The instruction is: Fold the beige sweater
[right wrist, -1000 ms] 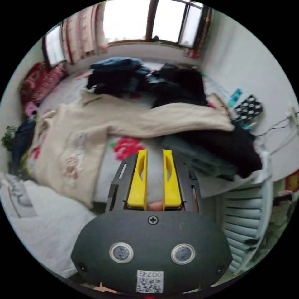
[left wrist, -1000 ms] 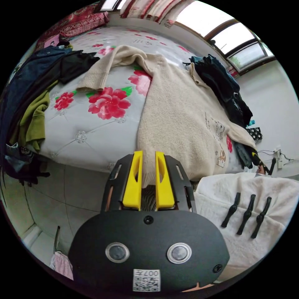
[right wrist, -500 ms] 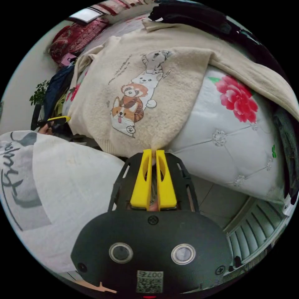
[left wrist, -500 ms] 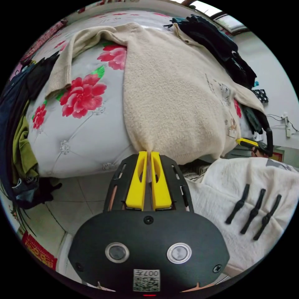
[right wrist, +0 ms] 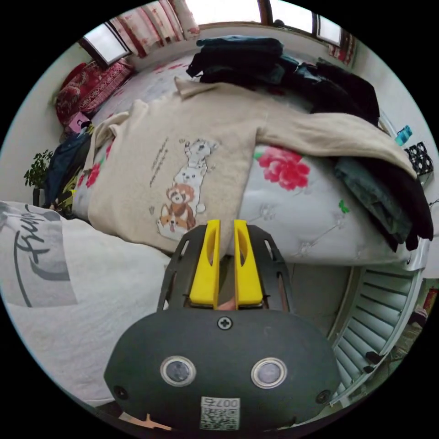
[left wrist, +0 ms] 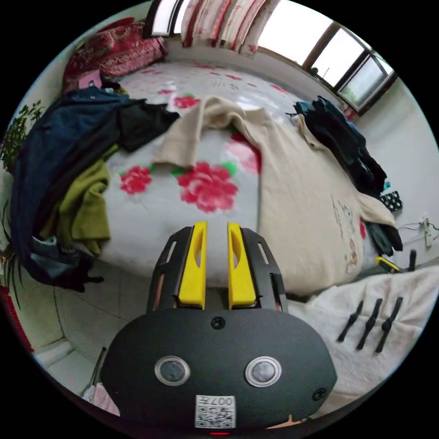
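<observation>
My sweater [left wrist: 297, 192] lies flat along the bed's [left wrist: 151, 215] near edge, hem hanging slightly over it. My left gripper [left wrist: 215, 228] hovers beside the hem's left corner, jaws apart and empty. My right gripper [right wrist: 226, 226] sits at the hem's right corner, jaws slightly apart, pinching nothing.

We cannot see the beige sweater [right wrist: 183, 155] hem behind the right gripper [right wrist: 224, 228] at lower centre; its right sleeve end disappears among dark clothes [right wrist: 393, 192] at the right.
</observation>
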Demonstrator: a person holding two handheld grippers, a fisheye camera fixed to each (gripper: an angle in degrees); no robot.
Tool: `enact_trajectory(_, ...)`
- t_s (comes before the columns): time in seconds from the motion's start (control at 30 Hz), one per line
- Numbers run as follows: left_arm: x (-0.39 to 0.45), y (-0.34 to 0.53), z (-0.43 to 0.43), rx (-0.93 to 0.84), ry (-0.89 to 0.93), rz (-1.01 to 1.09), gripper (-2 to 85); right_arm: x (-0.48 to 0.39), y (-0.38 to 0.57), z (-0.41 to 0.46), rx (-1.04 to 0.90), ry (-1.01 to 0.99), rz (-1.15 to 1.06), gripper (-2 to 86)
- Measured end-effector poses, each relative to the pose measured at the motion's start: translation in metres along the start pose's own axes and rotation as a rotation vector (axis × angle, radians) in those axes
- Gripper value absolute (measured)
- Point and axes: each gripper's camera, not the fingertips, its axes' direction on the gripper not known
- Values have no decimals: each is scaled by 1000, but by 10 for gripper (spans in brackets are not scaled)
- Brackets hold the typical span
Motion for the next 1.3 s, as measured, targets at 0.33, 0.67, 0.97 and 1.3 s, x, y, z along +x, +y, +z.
enact_trajectory(0.33,-60,-149,50,-72,-186,27,141,-89,-52,1,109,-90,-208,39)
enact_trajectory(0.67,-148,-157,60,-237,135,-19,51,-115,-36,24,25,-43,-173,26)
enact_trajectory(0.97,-286,-129,-99,543,1098,-219,49,-86,-65,14,156,-249,-15,17)
enact_trajectory(1.3,-199,-147,-136,472,995,-40,51,-75,-85,17,166,-304,-109,37)
